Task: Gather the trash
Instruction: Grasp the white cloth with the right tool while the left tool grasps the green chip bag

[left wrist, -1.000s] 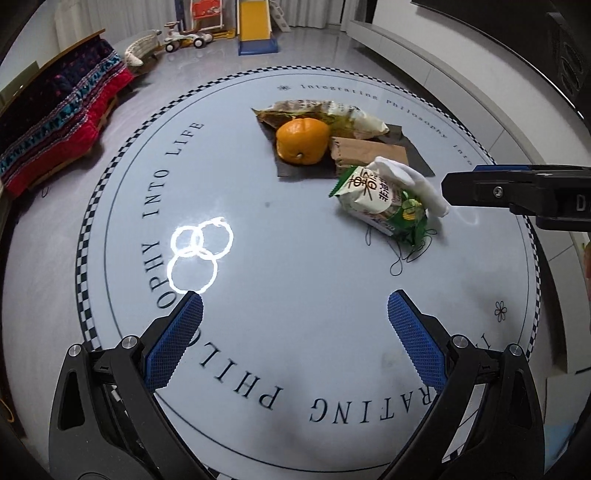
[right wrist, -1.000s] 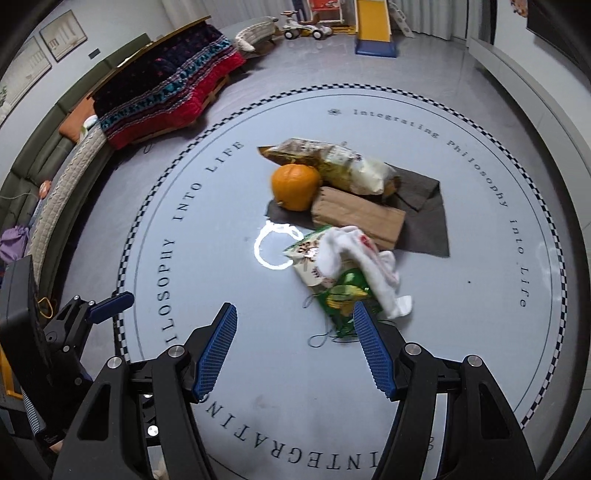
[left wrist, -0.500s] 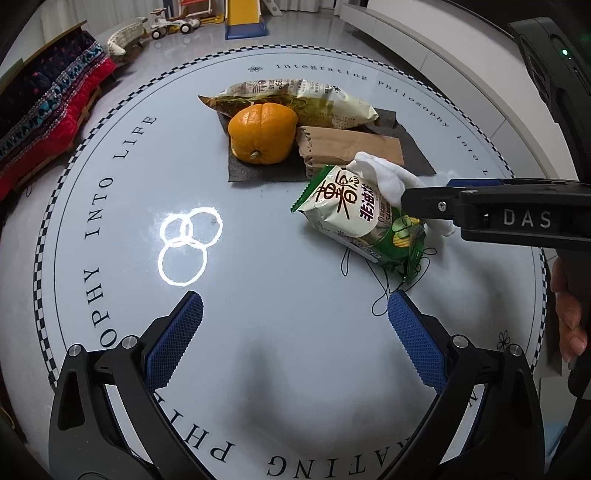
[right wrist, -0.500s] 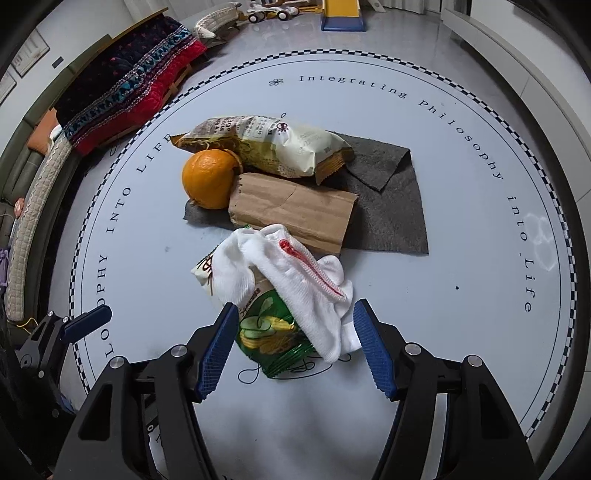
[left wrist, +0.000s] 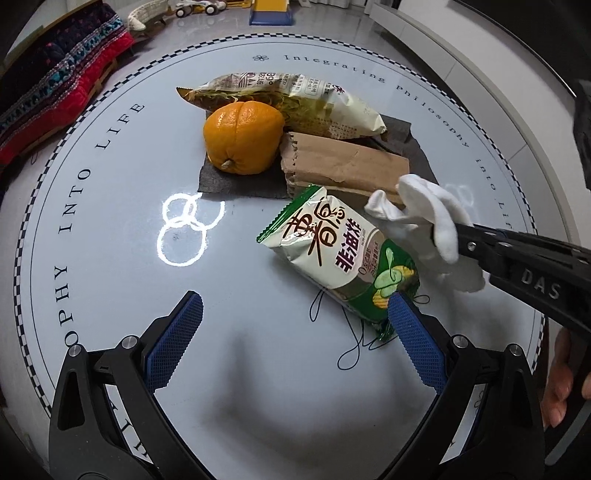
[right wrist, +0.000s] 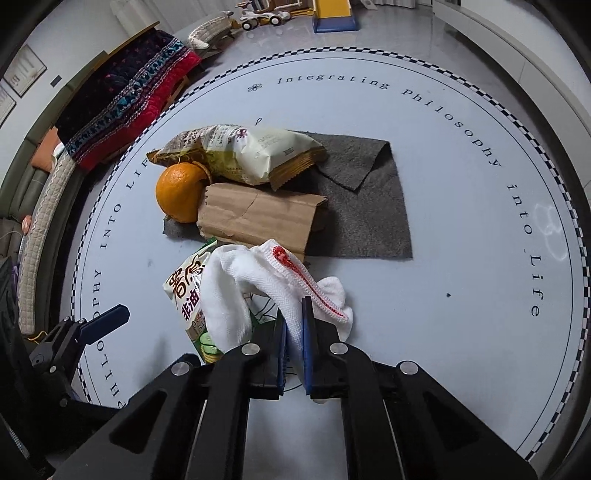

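Observation:
On the round white table point(left wrist: 110, 229) a white sock point(right wrist: 229, 291) drapes over a green and white chip bag point(left wrist: 332, 251). My right gripper point(right wrist: 294, 306) has its jaws closing, with both pads pressed on the sock's red-trimmed edge; it comes in from the right point(left wrist: 461, 236) in the left wrist view. My left gripper point(left wrist: 295, 299) is open just above the table, its right finger beside the chip bag's green end and nothing between the fingers. Behind lie a cardboard piece point(left wrist: 343, 166), an orange point(left wrist: 242, 142) and a cream snack bag point(left wrist: 295, 96) on a grey cloth point(right wrist: 362, 214).
A red and dark patterned blanket point(right wrist: 129, 99) lies on a sofa beyond the table's left edge. Toys and a small slide point(right wrist: 332, 14) stand on the floor at the back. A hand point(left wrist: 561, 380) holds the right gripper at the table's right edge.
Both grippers came down and nearer the pile. The right gripper, open around the sock before, has shut on it. The left gripper stays open.

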{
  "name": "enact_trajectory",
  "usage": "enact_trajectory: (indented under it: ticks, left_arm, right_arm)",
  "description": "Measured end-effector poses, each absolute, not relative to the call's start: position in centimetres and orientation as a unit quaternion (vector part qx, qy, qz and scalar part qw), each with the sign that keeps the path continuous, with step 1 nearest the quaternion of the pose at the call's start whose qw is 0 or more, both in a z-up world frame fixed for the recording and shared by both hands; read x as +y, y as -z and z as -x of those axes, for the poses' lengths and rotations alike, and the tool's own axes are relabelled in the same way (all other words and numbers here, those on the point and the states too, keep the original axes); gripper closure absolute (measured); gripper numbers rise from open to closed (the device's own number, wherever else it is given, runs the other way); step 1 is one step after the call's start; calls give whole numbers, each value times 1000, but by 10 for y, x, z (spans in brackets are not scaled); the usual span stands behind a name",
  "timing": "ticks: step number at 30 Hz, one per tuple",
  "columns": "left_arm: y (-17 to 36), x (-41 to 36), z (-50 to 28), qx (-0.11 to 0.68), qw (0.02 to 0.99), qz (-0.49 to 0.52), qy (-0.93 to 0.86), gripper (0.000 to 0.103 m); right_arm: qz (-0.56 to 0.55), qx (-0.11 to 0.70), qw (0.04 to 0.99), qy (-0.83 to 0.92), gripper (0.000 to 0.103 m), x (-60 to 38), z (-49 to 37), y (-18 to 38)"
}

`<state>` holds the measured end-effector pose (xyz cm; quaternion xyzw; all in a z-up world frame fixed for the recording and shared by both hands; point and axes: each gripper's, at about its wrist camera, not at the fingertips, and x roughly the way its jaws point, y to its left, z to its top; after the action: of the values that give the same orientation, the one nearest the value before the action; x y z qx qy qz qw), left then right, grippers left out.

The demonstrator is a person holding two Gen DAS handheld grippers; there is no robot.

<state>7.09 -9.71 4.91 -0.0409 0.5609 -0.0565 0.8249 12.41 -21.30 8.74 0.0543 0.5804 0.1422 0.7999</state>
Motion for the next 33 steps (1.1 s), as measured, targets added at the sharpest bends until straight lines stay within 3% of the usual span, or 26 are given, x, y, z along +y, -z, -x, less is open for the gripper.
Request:
enact_trajectory:
  ticks: [20,26,33]
  left_arm:
    - [-28,-146,-111,577,814,51,38,6]
    - [-27,-133,-106,562,821,71,70,17]
    - [-30,-123,-89,550,827,58,98,18]
  right_arm:
    - [-117,565,810,-103,95,-281,-119,-83]
    - [-121,567,808,-104,95,-279,-116,-80]
    - [-118,567,808,-109,95,-269,-108,-86]
